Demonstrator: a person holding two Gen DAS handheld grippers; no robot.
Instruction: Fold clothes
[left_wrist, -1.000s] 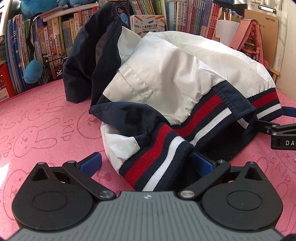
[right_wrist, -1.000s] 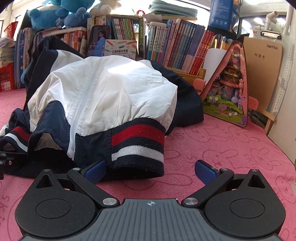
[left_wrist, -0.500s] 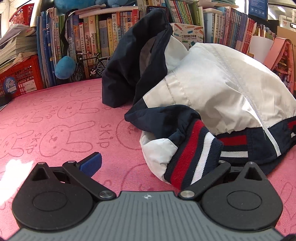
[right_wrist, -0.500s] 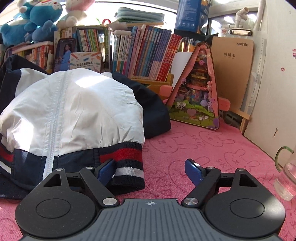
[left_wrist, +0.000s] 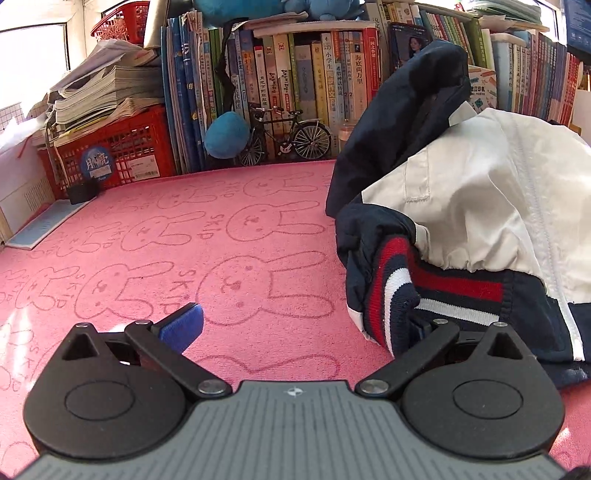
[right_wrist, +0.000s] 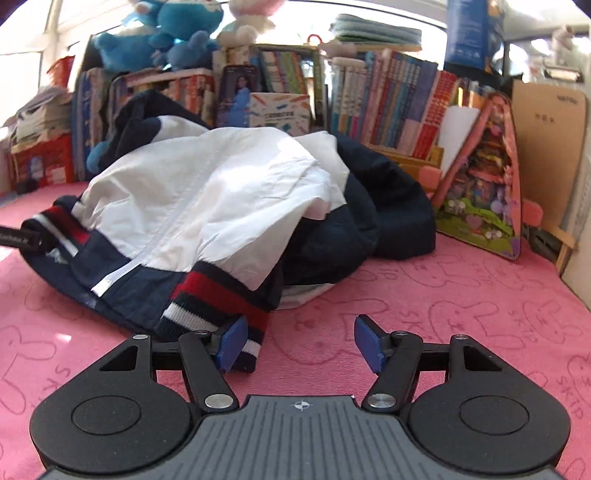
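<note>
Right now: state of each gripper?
Left gripper: open, jacket hem against its right finger, nothing clamped.
Right gripper: open, striped hem at its left finger, nothing clamped.

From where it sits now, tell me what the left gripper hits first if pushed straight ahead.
Mostly bare pink mat. The left gripper is open, and only its right finger is against the jacket cuff. Farther on, probably the toy bicycle by the books; depth is unclear.
</note>
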